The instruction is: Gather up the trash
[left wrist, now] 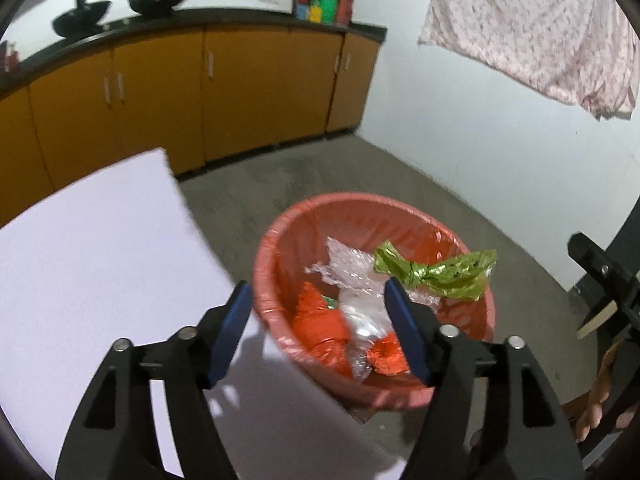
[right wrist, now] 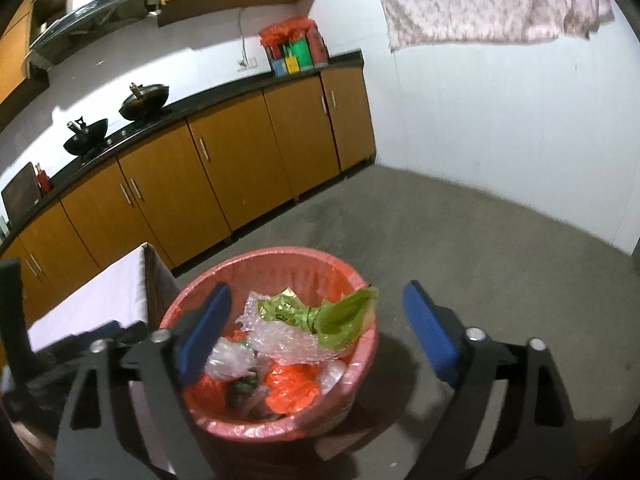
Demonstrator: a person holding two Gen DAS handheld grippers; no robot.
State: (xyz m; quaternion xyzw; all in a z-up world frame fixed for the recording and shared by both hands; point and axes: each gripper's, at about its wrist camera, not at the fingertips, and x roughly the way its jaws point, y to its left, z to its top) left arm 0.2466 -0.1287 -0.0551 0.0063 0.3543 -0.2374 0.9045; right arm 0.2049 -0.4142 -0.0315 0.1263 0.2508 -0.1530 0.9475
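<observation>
A red bin [left wrist: 360, 200] with a pink liner stands on the floor beside the table's corner. In it lie a crumpled green wrapper [left wrist: 440, 272], clear bubble wrap [left wrist: 352, 272] and orange plastic [left wrist: 316, 320]. My left gripper [left wrist: 318, 290] hangs open over the bin's near side, with nothing between its blue pads. In the right wrist view the same bin [right wrist: 280, 254] holds the green wrapper [right wrist: 332, 316], bubble wrap [right wrist: 280, 340] and orange plastic [right wrist: 292, 384]. My right gripper [right wrist: 317, 291] is wide open above it and holds nothing.
A white table [left wrist: 80, 260] lies left of the bin. Orange cabinets [right wrist: 240, 168] with a dark counter, two woks [right wrist: 144, 100] and a red-wrapped box [right wrist: 292, 48] run along the far wall. A patterned cloth [right wrist: 480, 0] hangs above. A hand [left wrist: 596, 412] shows at the right edge.
</observation>
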